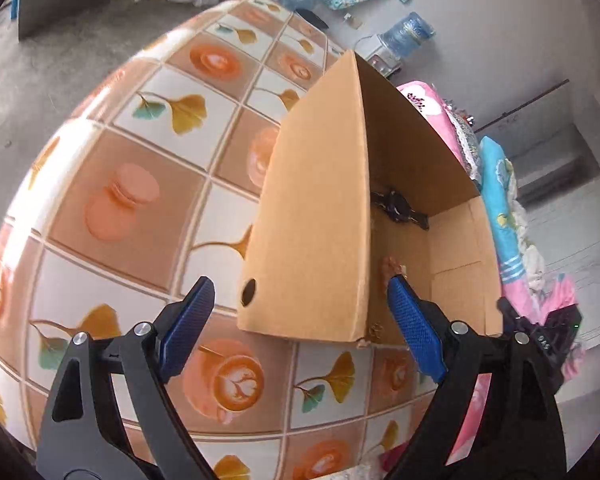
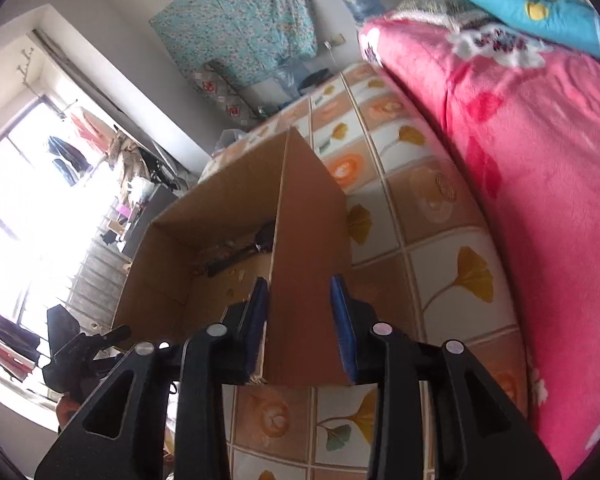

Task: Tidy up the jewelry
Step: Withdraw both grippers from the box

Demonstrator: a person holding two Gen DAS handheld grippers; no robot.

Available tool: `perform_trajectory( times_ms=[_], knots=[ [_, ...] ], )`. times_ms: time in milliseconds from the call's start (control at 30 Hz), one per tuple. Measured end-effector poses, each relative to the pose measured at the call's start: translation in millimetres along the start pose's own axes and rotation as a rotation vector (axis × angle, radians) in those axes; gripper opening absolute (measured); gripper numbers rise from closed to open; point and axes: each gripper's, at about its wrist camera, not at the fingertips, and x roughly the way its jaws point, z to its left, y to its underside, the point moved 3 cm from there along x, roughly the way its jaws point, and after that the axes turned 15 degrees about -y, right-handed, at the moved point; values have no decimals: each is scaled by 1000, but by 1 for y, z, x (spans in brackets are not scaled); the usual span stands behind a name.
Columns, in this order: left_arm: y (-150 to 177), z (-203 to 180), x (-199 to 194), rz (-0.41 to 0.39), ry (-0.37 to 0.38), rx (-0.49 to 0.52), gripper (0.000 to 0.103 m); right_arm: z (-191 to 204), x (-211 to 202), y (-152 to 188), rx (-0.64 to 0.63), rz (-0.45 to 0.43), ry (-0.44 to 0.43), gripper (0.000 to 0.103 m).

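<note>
Open cardboard box (image 1: 312, 216) on a bed cover (image 1: 132, 200) printed with cups and leaves, just beside a pink blanket (image 2: 540, 184). Inside, on the bottom, a dark watch (image 1: 398, 208) and small scattered pieces. Left gripper (image 1: 300, 328) spread wide astride one box wall, pads clear. Right gripper (image 2: 300, 320) partly spread astride another wall, not pinching.

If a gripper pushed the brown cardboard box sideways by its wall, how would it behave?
The brown cardboard box would probably slide easily: it looks nearly empty and the patterned tablecloth seems smooth. Its thin open-topped walls would likely flex before it tips.
</note>
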Motion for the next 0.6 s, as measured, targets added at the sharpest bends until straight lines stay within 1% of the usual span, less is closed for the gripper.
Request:
perform_trajectory(
  times_ms=[67, 100, 133, 200, 300, 467, 600],
  knots=[
    [7, -8, 2, 14, 62, 0, 84, -3, 11, 10, 35, 61, -20, 34],
    [11, -14, 2, 25, 89, 9, 84, 1, 10, 11, 27, 55, -29, 38],
    [14, -19, -1, 3, 64, 24, 84, 7, 11, 13, 13, 67, -38, 40],
    [19, -28, -5, -20, 23, 72, 85, 16, 12, 14, -29, 75, 21, 40],
    [24, -31, -11, -35, 4, 95, 85, 22, 10, 16, -35, 84, 39, 40],
    [37, -19, -30, -22, 22, 104, 85, 34, -6, 32, -51, 110, 54, 40],
    [65, -8, -45, 5, 50, 108, 85, 36, -23, 52, -36, 114, 55, 41]
  ],
)
